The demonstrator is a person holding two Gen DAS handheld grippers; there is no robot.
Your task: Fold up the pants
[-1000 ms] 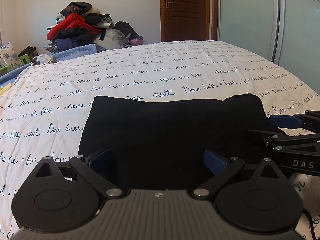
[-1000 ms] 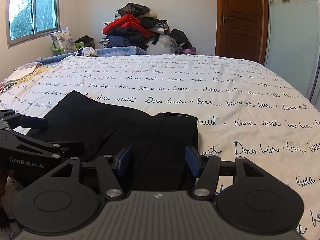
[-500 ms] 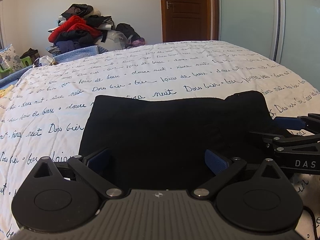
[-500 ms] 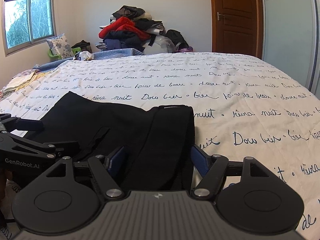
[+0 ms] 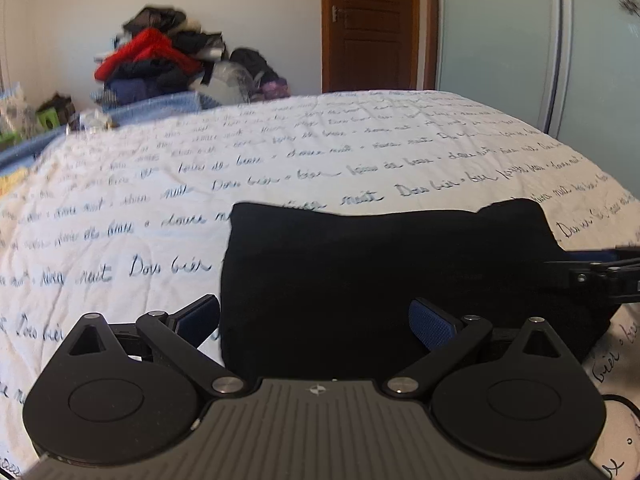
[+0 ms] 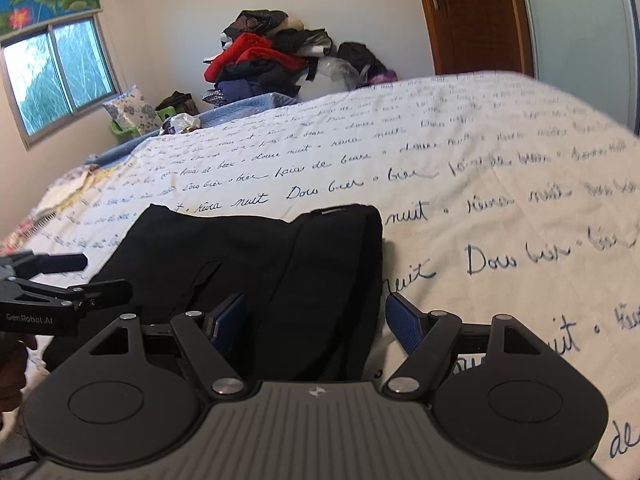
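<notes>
The black pants [image 5: 380, 276] lie folded in a compact block on the near part of the bed [image 5: 280, 168], on a white cover printed with handwriting; they are close to the front edge, just ahead of both tools. In the right wrist view the pants [image 6: 248, 256] show a seam running away from the camera and a band at the far right corner.

The left gripper [image 5: 314, 316] is wide open and holds nothing; its left finger is over the white cover beside the left edge of the cloth, and its right finger is over the black cloth; I cannot tell if the fingers touch it. The right gripper [image 6: 314, 320] is also wide open with nothing clamped; its left finger stands over the cloth and its right finger over the cover, so the right edge of the pants lies between them.

Each tool appears at the border of the other's view. Behind the bed there is a heap of clothes [image 6: 272, 60], a wooden door [image 5: 372, 24] and a window [image 6: 56, 76].
</notes>
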